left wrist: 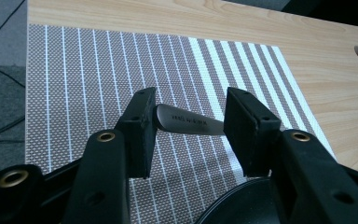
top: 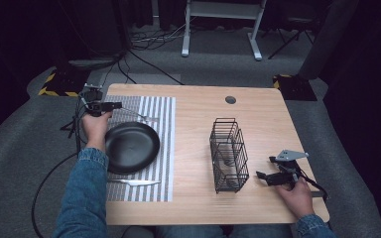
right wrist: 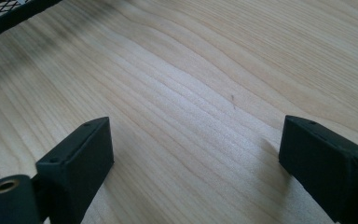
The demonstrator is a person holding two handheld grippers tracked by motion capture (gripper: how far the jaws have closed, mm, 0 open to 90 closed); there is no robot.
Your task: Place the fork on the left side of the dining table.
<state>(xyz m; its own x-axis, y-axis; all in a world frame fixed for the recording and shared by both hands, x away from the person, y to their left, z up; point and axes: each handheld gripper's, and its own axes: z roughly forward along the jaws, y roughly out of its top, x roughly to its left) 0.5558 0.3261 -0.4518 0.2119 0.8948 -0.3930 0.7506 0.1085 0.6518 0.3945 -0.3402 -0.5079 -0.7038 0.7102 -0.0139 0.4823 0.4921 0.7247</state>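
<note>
A metal fork (top: 141, 116) lies on the striped placemat (top: 163, 148), just beyond a black plate (top: 131, 146). My left gripper (top: 115, 105) is at the mat's far left corner and stands open. In the left gripper view the fork's handle (left wrist: 186, 122) lies crosswise on the mat between the gripper's (left wrist: 191, 100) spread jaws. A knife (top: 134, 182) rests on the mat's near edge. A black wire basket (top: 228, 153) stands right of centre. My right gripper (top: 266, 167) hovers open just right of the basket, over bare wood (right wrist: 200, 135).
The wooden table (top: 258, 119) has a round cable hole (top: 230, 99) near its far edge. A corner of the plate (left wrist: 242, 205) sits close under the left jaws. Cables and a desk frame lie on the floor behind.
</note>
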